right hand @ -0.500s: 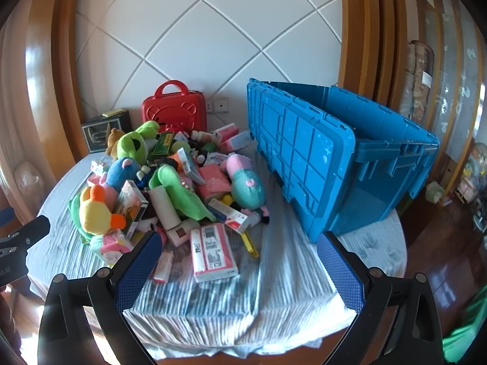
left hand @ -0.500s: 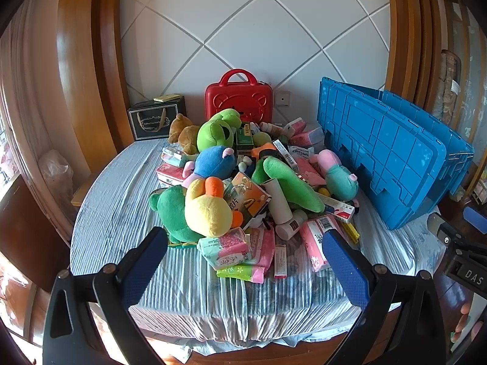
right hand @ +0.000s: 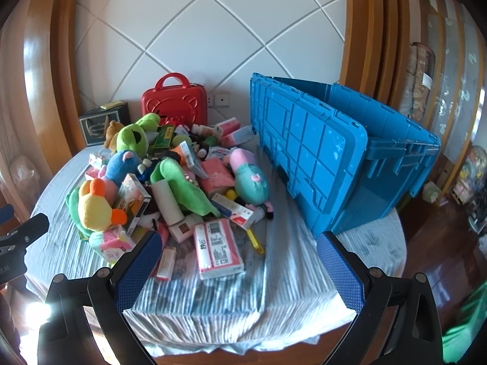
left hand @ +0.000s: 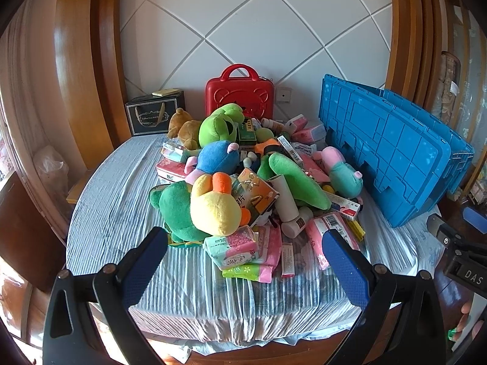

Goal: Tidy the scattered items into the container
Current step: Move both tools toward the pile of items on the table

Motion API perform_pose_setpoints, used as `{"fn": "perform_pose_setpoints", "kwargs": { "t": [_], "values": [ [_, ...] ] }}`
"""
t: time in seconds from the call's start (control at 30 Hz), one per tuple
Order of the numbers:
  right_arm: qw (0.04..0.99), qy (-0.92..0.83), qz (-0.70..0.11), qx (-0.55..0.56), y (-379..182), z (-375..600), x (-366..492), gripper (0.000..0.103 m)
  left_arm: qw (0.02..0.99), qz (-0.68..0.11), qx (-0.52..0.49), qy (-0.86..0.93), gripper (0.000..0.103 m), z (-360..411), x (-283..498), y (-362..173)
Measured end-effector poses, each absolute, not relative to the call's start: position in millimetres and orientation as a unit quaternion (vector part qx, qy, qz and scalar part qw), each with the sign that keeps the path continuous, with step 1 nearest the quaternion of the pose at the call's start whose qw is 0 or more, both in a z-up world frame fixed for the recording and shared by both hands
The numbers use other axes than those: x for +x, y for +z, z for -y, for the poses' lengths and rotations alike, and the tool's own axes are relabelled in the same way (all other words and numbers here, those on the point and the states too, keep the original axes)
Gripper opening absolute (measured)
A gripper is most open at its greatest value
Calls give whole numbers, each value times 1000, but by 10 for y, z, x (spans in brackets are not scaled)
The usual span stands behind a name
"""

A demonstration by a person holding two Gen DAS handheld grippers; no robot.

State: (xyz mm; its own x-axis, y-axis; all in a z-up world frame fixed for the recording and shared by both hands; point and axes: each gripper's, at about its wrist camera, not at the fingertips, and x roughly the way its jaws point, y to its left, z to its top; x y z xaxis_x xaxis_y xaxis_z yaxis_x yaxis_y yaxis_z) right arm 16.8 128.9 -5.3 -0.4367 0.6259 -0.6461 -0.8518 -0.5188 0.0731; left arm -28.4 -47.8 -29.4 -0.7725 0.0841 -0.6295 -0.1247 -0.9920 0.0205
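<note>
Both grippers hang short of the near rim of the round tabletop (right hand: 188,301), tilted down toward it: the left gripper (left hand: 245,257) has its fingers (left hand: 146,264) spread wide with nothing between them, and the right gripper (right hand: 237,263) is equally wide and empty. I judge that the task stands at its very start, with nothing picked and each hand lining up on a first item. Nearest the left gripper lies a pink-and-green tissue pack (left hand: 232,248), at the front of the heap just inside the edge; nearest the right lies a pink barcoded pack (right hand: 217,248), flat on the striped cloth and slightly apart from the rest. Either looks like an easy first pick; the next move calls for reaching forward over the rim and closing across the pack's short sides. Behind them the pile rises: a yellow plush (left hand: 214,210), a green plush (left hand: 175,210), a cardboard tube (right hand: 167,202) and small boxes, overlapping, so pulling one may drag its neighbours. A bare strip of cloth runs between the heap and the blue crate (right hand: 344,164), which stands on the right of the tabletop with its hinged lid flap hanging on the heap side; items must be lifted over that wall. At the back stand a red case (right hand: 173,103) and a dark box (left hand: 153,115).
</note>
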Motion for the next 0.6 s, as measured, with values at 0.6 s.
{"fn": "perform_pose_setpoints", "kwargs": {
  "t": [0.6],
  "values": [
    [377, 774, -287, -419, -1503, -1811, -227, 103, 47, -25, -456, 888, 97, 554, -696, -1585]
  ]
}}
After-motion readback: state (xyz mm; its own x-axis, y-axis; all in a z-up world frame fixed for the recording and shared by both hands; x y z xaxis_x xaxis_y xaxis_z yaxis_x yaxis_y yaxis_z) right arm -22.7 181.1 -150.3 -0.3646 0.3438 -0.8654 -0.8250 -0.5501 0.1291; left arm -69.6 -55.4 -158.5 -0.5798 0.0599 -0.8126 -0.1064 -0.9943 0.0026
